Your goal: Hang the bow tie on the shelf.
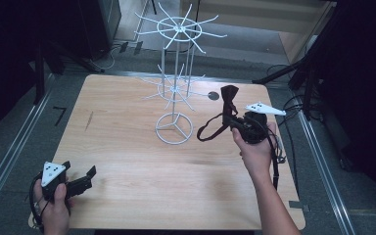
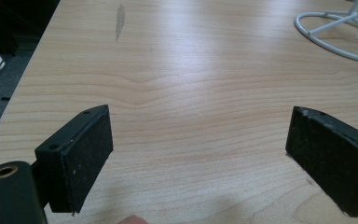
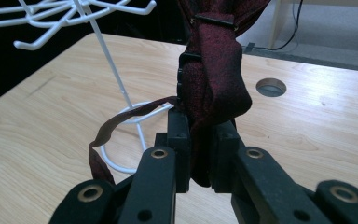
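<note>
Wooden table (image 1: 127,161) carries white wire rack (image 1: 175,81) | right gripper (image 1: 235,122) clamps dark red bow tie (image 3: 214,79) aloft, right of rack | tie judged light, limp; hold at knot | left gripper (image 1: 81,182) agape, empty, well left of rack.

A wire rack (image 1: 175,88) stands on the table (image 1: 127,161), toward its far side and near the middle, its ring base (image 2: 335,35) flat on the wood. Right of the rack, the right gripper (image 1: 235,123) is raised above the table with a bow tie (image 1: 228,98) between its jaws, the strap (image 3: 116,128) looping down toward the rack's base. The left gripper (image 1: 85,178) sits low at the near left corner. A round hole (image 3: 271,87) lies behind the bow tie.
</note>
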The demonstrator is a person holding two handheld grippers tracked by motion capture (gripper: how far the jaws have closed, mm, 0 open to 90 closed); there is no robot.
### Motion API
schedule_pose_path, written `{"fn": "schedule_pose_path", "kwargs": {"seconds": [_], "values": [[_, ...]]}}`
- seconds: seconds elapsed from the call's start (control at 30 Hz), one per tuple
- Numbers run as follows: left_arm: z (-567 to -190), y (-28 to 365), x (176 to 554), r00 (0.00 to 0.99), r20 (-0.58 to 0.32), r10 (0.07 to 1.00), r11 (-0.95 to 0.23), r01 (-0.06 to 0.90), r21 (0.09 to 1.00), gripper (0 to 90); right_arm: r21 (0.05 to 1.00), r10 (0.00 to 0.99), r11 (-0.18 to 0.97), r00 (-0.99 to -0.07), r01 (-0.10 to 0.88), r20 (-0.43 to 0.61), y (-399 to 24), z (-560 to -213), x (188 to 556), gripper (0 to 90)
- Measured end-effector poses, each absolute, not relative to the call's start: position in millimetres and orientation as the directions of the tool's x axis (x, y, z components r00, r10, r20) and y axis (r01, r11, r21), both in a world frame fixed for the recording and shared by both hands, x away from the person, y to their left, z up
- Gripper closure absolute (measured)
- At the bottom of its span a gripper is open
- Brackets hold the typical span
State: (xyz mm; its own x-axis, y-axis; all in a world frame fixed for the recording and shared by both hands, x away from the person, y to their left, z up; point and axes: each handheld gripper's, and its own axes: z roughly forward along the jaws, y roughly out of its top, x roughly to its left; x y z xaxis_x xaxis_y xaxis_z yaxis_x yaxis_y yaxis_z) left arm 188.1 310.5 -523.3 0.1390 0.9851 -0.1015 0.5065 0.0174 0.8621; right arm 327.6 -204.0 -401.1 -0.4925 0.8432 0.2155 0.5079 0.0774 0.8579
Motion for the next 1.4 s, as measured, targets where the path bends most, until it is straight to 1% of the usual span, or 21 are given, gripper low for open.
{"fn": "schedule_pose_path", "kwargs": {"seconds": [0.37, 0.87, 1.4], "values": [[-523.3, 310.5, 188.1, 0.138, -0.102, 0.985, 0.018, 0.507, 0.862, 7.9, 0.877, 0.824, 0.082, -0.528, 0.472, 0.207, -196.7, -390.3, 324.3, 82.8], [-523.3, 310.5, 188.2, 0.139, -0.101, 0.985, 0.016, 0.507, 0.862, 7.9, 0.879, 0.811, 0.090, -0.547, 0.467, 0.208, -184.2, -386.5, 323.6, 82.7], [-523.3, 310.6, 188.2, 0.141, -0.101, 0.985, 0.015, 0.509, 0.861, 7.9, 0.894, 0.786, 0.110, -0.588, 0.435, 0.190, -164.9, -369.0, 322.1, 82.7]]}}
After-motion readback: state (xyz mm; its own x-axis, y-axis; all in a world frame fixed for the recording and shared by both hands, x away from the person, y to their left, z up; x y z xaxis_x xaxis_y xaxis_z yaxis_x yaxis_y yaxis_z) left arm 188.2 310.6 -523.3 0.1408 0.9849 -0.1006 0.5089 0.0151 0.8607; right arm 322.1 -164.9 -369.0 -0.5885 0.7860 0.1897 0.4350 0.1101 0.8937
